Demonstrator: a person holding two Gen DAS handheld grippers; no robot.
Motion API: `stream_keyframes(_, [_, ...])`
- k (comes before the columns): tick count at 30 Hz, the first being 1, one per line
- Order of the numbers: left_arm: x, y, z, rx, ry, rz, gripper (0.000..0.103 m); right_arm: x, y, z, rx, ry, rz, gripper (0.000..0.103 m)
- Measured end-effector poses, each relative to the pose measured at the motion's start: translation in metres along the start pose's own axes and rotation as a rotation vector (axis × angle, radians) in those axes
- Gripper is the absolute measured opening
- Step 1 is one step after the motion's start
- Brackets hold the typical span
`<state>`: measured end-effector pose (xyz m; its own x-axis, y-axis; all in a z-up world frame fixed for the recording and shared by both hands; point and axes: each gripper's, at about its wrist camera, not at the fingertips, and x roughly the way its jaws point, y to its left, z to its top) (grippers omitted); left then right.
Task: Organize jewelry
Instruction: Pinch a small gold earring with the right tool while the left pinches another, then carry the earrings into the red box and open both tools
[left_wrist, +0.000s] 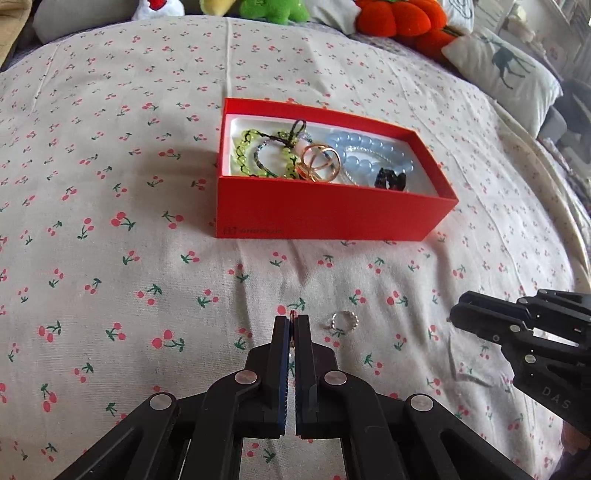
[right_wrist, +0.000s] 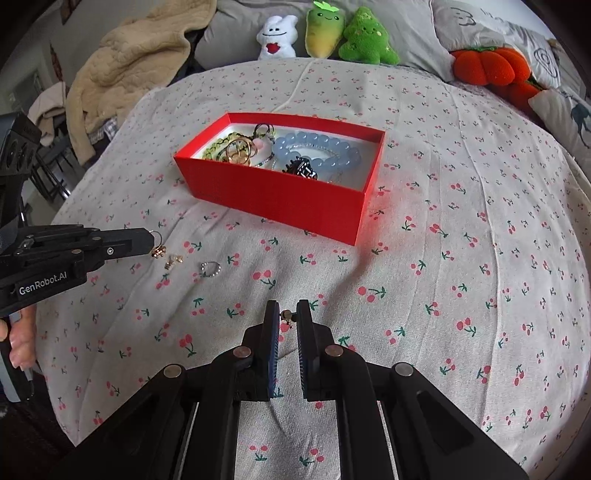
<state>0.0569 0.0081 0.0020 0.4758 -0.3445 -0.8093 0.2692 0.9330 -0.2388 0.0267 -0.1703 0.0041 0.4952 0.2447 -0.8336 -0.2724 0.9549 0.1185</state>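
Bedspread (left_wrist: 110, 184): left gripper (right_wrist: 152, 242) jaws pinch gold earring (right_wrist: 158, 252).

I see plush toys (right_wrist: 325, 33) along the top, a beige blanket (right_wrist: 125, 62) upper left, cherry-print bedsheet (right_wrist: 461, 240) filling the frame.

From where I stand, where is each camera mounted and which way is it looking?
Left wrist: on the left gripper, facing the red box across the bed; its jaws show, shut on a gold ring, the right gripper at right.
Right wrist: on the right gripper, facing the same box; its parted jaws show, the left gripper and hand at left.
Shared: box, silver ring, both grippers.
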Motion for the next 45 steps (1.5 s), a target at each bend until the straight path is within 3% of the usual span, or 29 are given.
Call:
stream_keyframes(14, [-0.023,0.009,0.030,-0.084,-0.093,-0.022,0.000,-0.018,0.002,0.033,0.082,-0.080,0.039,0.010])
stream_keyframes(24, [-0.005,0.006,0.061,-0.150,-0.131,-0.047,0.000,-0.011,-0.013,0.071,0.225,-0.167,0.060,0.010])
stream_keyframes(43, [0.035,0.011,0.079,-0.177,-0.121,-0.015,0.000,0.021,-0.043,0.083,0.283,-0.134,0.057,0.010])
stream_keyframes(44, [0.034,0.012,0.080,-0.184,-0.123,-0.013,0.001,0.021,-0.043,0.082,0.284,-0.134,0.065,0.010])
stream_keyframes(45, [0.034,0.012,0.080,-0.190,-0.127,-0.012,0.014,0.020,-0.044,0.082,0.287,-0.135,0.082,0.011])
